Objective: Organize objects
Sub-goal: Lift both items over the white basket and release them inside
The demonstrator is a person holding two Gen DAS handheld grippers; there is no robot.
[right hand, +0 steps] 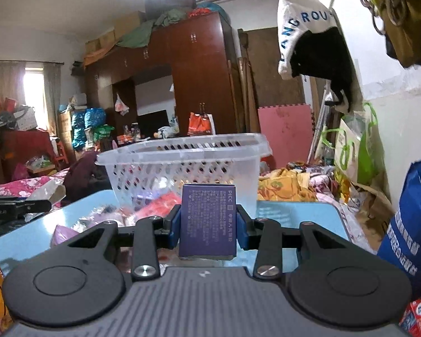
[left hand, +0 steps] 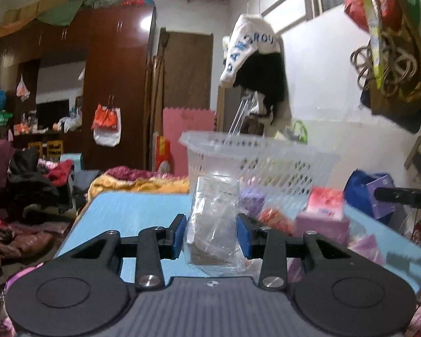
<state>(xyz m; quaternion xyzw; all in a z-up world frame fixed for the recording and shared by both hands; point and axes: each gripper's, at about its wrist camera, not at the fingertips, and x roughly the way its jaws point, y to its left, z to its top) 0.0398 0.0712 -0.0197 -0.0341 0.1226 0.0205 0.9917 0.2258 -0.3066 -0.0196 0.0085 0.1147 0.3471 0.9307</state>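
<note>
two wrist views over a light blue table (right hand: 294, 216) in a cluttered bedroom; each handheld gripper carries one item. the left gripper (left hand: 212, 231) has its blue pads closed on a pale box in clear plastic wrap (left hand: 214, 219), held upright with its long axis vertical, the loose wrap hanging below the pads. the right gripper (right hand: 207, 224) is clamped on a purple box (right hand: 206, 220) printed with small text, also upright, long axis vertical, its lower edge just above the table. a translucent perforated basket (right hand: 182, 165) stands on the table straight ahead of both grippers, on the far side of the held boxes, its rim higher than the tops of both; small packets (right hand: 154, 207) lie on the table near its base; more pink and purple packets (left hand: 322, 213) sit right of the left gripper. judging by the right wrist view, the purple box looks nearer the basket wall, so the right hand seems closer; either box would probably have to rise above the rim before going in.
</note>
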